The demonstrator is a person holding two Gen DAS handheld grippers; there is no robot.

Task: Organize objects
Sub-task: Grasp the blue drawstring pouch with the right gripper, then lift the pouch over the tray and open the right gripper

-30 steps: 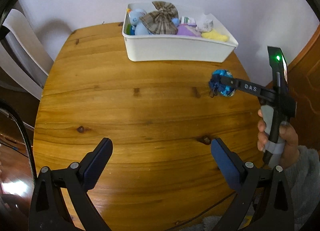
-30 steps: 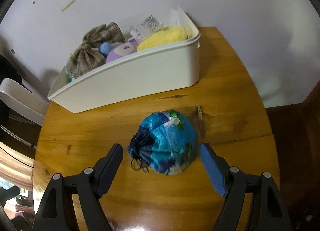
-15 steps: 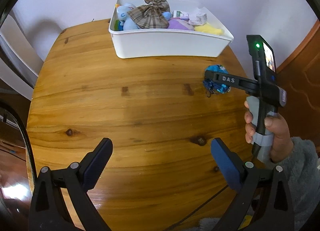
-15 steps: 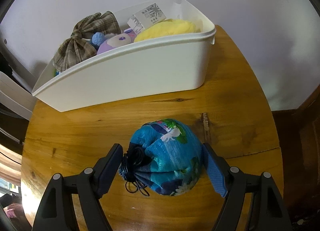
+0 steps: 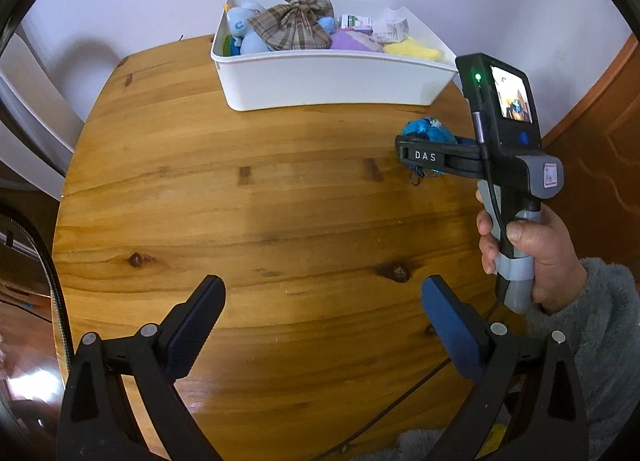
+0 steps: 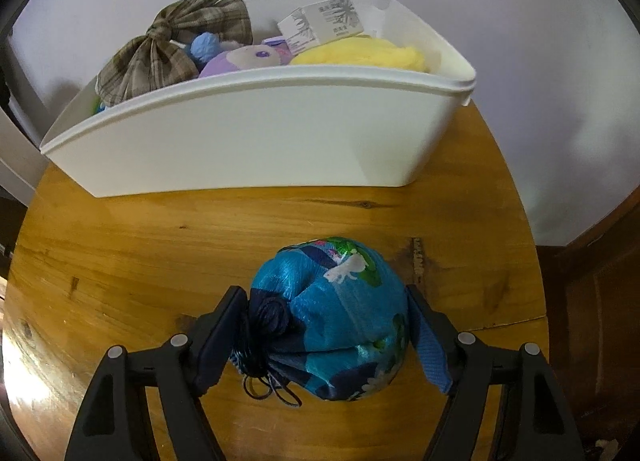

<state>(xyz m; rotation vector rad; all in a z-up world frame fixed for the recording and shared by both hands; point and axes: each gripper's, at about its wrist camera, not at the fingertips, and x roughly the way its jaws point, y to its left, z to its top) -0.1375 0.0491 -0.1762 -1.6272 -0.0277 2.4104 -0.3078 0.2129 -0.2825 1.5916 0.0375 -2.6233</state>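
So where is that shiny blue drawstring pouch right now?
The blue pouch sits on the wooden table, just in front of the white bin, between the right tongs' closing fingers.

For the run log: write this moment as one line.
right gripper: jaws just closing around blue drawstring pouch on table | left gripper: open, empty | white bin: full of toys

Soft, even indoor light is falling on the wooden table (image 5: 280, 189), glare is shining at its eight o'clock edge, faint shadows are resting on the wall (image 6: 520, 21), and fisheye bending is darkening every corner.
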